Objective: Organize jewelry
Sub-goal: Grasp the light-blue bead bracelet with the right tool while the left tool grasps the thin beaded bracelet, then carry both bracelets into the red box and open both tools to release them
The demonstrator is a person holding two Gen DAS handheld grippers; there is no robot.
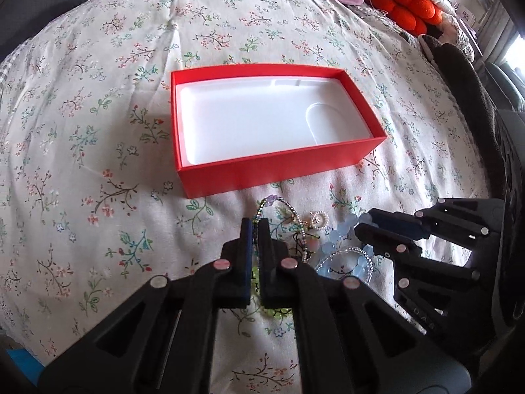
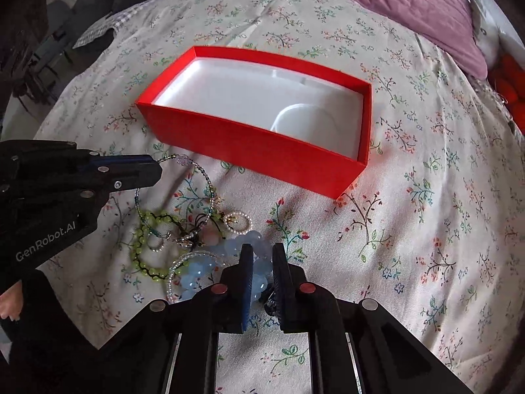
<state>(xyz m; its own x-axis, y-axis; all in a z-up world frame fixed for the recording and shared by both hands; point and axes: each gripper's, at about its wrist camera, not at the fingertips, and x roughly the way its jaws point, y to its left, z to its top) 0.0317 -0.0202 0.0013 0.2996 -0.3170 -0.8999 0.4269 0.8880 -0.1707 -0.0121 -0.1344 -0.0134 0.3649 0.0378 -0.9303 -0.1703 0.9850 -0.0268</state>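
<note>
jewelry lies in a tangled pile on the floral bedspread (image 2: 426, 197), on the near side of the red box (image 2: 262, 151), which is open-topped with a white insert.

right wrist view: shows the whole pile. green bead bracelet (image 2: 144, 246) lies far left of the right jaws; small pearl ring (image 2: 239, 221) lies ahead and slightly left of their tips; clear bead strand (image 2: 178, 269) curves just left of the left finger. left wrist view hides most of the green bracelet behind the left gripper's own fingers.

right gripper (image 2: 262, 249): jaws narrowly spread, set around the pale blue bead bracelet (image 2: 236, 246). blue beads sit between the two fingers and spill out to their left. whether the pads touch the beads cannot be determined.

left gripper (image 1: 255, 225): jaws nearly pressed together, pinching the thin beaded necklace (image 2: 197, 167). left wrist view shows the strand running down through the narrow gap between the fingers. right wrist view shows what that view does not: the strand leaves the fingertips and arcs over the pile, carrying a purple flower bead (image 2: 182, 160).

red box position: straight ahead of the left jaws, ahead of the right jaws, apart from the pile.
</note>
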